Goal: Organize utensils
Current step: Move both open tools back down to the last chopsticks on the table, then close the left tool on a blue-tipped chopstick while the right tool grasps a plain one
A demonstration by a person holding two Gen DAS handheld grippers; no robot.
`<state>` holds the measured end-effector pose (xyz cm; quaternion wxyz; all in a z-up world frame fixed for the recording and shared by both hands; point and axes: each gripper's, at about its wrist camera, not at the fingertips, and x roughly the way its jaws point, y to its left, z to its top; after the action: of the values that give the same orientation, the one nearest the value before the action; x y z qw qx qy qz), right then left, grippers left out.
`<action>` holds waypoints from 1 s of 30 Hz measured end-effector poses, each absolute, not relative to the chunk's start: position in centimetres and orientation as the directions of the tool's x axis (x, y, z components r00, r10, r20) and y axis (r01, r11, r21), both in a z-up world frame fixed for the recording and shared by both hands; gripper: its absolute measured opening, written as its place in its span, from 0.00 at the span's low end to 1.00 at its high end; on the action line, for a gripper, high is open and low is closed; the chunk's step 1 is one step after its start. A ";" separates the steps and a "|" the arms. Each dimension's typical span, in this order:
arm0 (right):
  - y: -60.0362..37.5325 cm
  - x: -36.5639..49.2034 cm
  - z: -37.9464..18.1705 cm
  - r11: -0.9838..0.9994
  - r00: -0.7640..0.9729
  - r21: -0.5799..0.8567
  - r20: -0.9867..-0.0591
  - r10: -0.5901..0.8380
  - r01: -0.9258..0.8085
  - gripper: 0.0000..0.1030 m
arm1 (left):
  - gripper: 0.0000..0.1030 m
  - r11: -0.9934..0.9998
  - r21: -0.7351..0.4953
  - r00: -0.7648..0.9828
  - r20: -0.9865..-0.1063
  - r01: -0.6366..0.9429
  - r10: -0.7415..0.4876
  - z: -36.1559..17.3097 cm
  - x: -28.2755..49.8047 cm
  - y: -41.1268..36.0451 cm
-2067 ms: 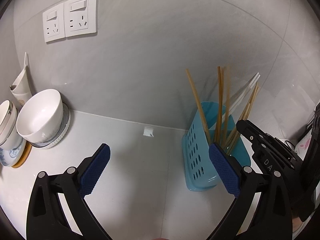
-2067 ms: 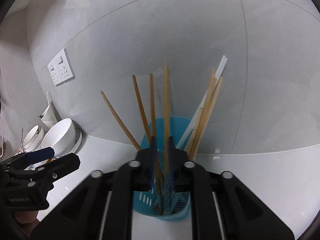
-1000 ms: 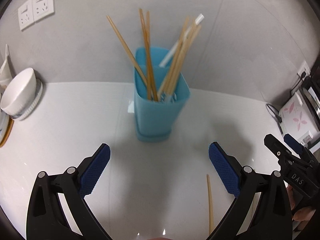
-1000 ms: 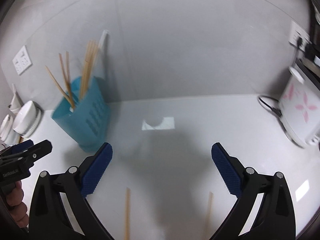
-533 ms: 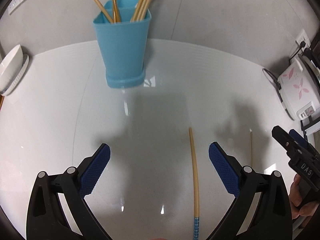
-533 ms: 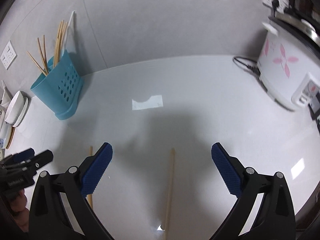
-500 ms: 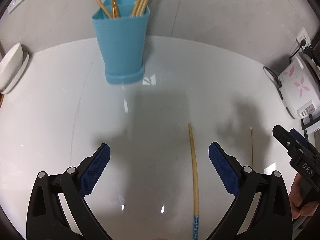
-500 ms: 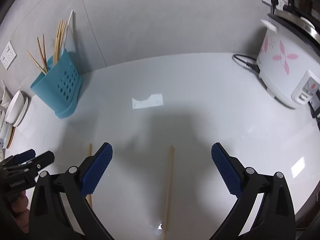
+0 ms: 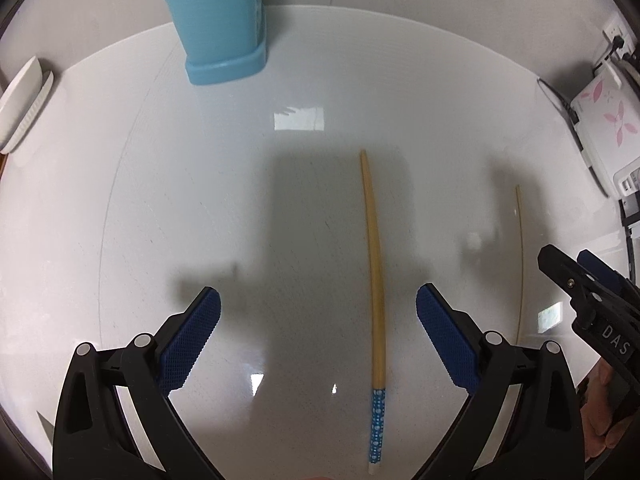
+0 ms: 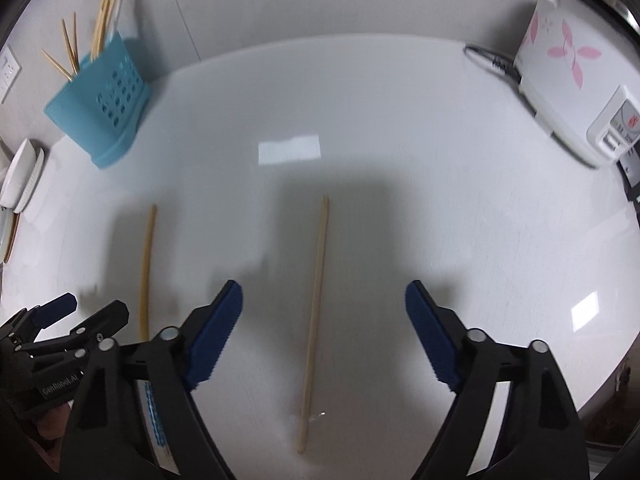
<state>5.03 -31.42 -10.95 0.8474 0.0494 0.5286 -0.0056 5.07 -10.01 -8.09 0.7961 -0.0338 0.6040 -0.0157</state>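
A glossy white tabletop (image 10: 400,128) is shown carrying the whole scene, backed by a pale tiled wall. A white rice cooker with pink petal markings (image 10: 560,80) is seen at the far right, and a stack of white bowls and plates (image 10: 22,176) at the far left edge. A perforated light-blue plastic utensil holder (image 10: 100,104) is stood against the wall, well apart from both tools, and several wooden chopsticks (image 10: 102,12) are already gathered upright in it.

The left hand-held gripper (image 9: 316,330) is held low over the tabletop with its blue-padded jaws spread wide and nothing gripped; the same is shown of the right hand-held gripper (image 10: 322,330).

Two chopsticks are left lying flat on the tabletop, roughly parallel and clearly apart. A pale yellow chopstick with a blue dotted end (image 9: 374,276) is framed between the left tool's jaws, nearer the right-hand pad, untouched. A plain slender wooden chopstick (image 10: 314,304) is framed between the right tool's jaws, likewise untouched.

The task is judged to be mostly done: most sticks are stored in the holder, and only these two are seen outside it. Each is still to be grasped, carried to the holder and dropped in. Whether other utensils lie out of view cannot be told.
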 end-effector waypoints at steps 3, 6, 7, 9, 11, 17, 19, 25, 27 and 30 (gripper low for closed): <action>-31.3 5.0 -11.8 0.994 0.399 0.088 -0.915 0.057 0.058 0.65 | 0.92 0.998 -0.055 0.250 -0.967 -0.012 -0.051 -8.8 4.8 -10.6; -31.0 5.0 -12.4 0.994 0.370 0.088 -0.927 0.059 0.062 0.60 | 0.89 0.999 -0.042 0.230 -0.973 -0.015 -0.037 -9.6 4.6 -10.9; -31.0 5.0 -12.5 0.994 0.364 0.089 -0.929 0.060 0.063 0.58 | 0.88 0.999 -0.039 0.223 -0.974 -0.018 -0.034 -9.8 4.6 -11.0; -30.9 5.1 -12.8 0.994 0.348 0.088 -0.936 0.059 0.069 0.55 | 0.85 0.999 -0.031 0.210 -0.977 -0.021 -0.026 -10.0 4.6 -10.7; -30.8 5.4 -13.0 0.993 0.334 0.088 -0.941 0.059 0.075 0.50 | 0.82 1.000 -0.005 0.206 -0.979 -0.020 -0.001 -10.1 4.6 -10.7; -30.6 6.3 -13.3 0.995 0.300 0.072 -0.953 0.046 0.076 0.34 | 0.64 0.999 0.014 0.173 -0.985 -0.039 0.021 -9.8 5.0 -10.8; -30.5 6.6 -13.5 0.995 0.289 0.073 -0.956 0.048 0.075 0.29 | 0.52 0.999 0.015 0.162 -0.987 -0.035 0.020 -9.6 5.1 -10.9; -30.4 7.0 -14.0 0.994 0.256 0.079 -0.965 0.055 0.081 0.11 | 0.07 1.000 0.015 0.140 -0.990 -0.025 0.018 -9.4 5.6 -11.3; -30.5 7.1 -14.1 0.994 0.251 0.071 -0.967 0.047 0.089 0.03 | 0.06 1.000 0.000 0.142 -0.990 -0.025 0.004 -9.3 5.6 -11.3; -30.6 7.3 -14.0 0.991 0.247 0.090 -0.967 0.064 0.095 0.03 | 0.06 1.000 -0.019 0.144 -0.989 -0.024 -0.015 -9.4 6.0 -11.2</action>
<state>7.28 -30.62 -14.02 0.7868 0.0647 0.6137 -0.0100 6.04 -11.23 -9.37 0.7562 -0.0150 0.6542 0.0031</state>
